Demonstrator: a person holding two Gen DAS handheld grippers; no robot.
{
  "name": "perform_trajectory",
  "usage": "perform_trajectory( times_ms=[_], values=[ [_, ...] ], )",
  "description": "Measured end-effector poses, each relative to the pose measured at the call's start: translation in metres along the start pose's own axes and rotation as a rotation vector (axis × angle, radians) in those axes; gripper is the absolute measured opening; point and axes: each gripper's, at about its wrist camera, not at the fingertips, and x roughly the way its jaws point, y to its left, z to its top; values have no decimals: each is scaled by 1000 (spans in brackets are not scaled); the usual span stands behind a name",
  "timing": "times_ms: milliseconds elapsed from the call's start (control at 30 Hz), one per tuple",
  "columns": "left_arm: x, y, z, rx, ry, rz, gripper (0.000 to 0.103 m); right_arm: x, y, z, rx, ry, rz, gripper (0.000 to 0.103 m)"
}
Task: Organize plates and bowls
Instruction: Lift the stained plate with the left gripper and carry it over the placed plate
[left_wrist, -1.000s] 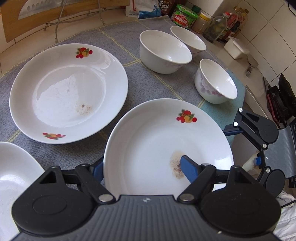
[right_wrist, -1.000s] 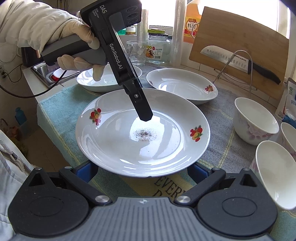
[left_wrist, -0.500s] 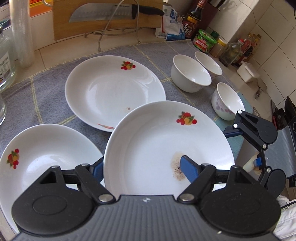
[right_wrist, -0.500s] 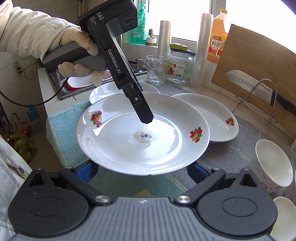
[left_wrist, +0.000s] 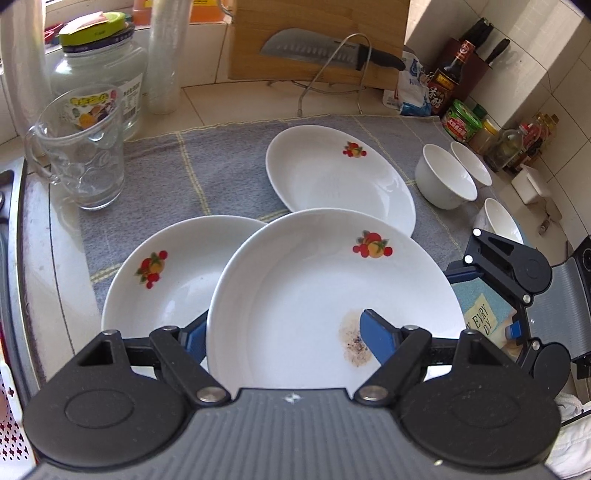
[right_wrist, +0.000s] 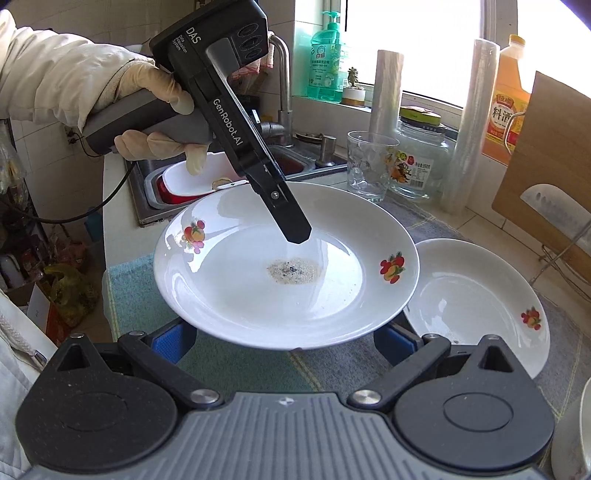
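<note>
A glossy white round plate (left_wrist: 295, 295) with fruit decals and a speckled residue patch is held above the desk (left_wrist: 207, 99), clamped at one rim by the left gripper (left_wrist: 284, 338), one pad inside the well. At the opposite rim the right gripper (right_wrist: 284, 341) is seen, its grip not discernible. Its edge overlaps a second plate (left_wrist: 166, 273); a third plate (left_wrist: 332, 173) lies beyond on grey cloth (left_wrist: 221, 173), open cloth between.
</note>
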Motion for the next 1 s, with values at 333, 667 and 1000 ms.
perform_trajectory(
  times_ms=[333, 667, 1000],
  values=[
    [3, 36, -8, -16, -4, -1, 81, 32, 5, 15, 11, 21, 15, 103],
    [9, 50, -7, -17, 4, 1, 81, 40, 3, 25, 13, 43, 17, 103],
    [21, 51, -6, -24, 35, 19, 81, 36, -3, 31, 8, 39, 45, 103]
  ],
)
